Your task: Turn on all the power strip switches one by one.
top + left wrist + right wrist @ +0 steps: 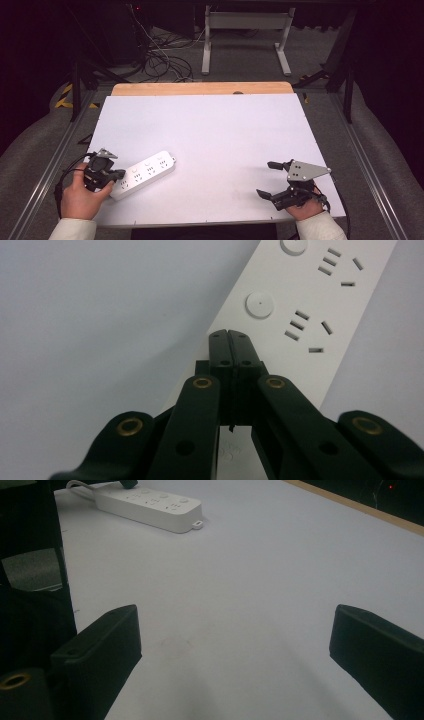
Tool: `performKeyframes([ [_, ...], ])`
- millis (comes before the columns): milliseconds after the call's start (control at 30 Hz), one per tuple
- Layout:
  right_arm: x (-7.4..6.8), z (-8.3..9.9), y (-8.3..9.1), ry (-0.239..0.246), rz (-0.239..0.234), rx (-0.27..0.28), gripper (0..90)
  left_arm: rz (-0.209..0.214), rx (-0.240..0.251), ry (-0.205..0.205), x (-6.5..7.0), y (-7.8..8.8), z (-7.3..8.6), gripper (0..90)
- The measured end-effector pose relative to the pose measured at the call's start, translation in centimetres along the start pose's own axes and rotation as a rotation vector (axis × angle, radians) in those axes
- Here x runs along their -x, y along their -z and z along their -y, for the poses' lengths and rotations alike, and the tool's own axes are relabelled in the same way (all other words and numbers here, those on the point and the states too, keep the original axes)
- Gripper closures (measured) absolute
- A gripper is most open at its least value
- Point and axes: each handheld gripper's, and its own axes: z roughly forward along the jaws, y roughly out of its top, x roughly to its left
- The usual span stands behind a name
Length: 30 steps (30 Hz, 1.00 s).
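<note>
A white power strip point(145, 171) lies at an angle on the front left of the white table top point(210, 130). My left gripper point(119, 175) is shut, with nothing between its jaws. Its tips point(228, 336) press on the near long edge of the power strip point(305, 300), just below a round button point(259, 305). My right gripper point(266, 179) sits at the front right, open wide over bare table. In the right gripper view its two fingers point(100, 645) stand far apart around the gripper's midpoint point(235, 645), and the power strip point(150, 502) lies far off at the upper left.
A wooden strip point(200, 88) borders the table's far edge. Beyond it, cables point(160, 57) lie on the floor beside a white desk frame point(245, 30). Metal rails point(50, 165) run along both sides of the table.
</note>
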Motion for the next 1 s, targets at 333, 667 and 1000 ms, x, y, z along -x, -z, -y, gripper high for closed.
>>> performKeyframes([
  [333,0.1,0.0,-0.1,0.001,-0.001,-0.001,6.6,0.012,0.107,0.016,0.1,1.4,-0.3,90.0],
  [667,0.1,0.0,-0.2,0.006,-0.001,-0.005,6.6,0.024,0.172,-0.035,1.2,2.5,-1.2,90.0],
  [1000,0.1,-0.1,-0.2,0.006,-0.002,-0.008,6.6,0.048,0.155,-0.051,1.6,1.4,-2.0,90.0],
])
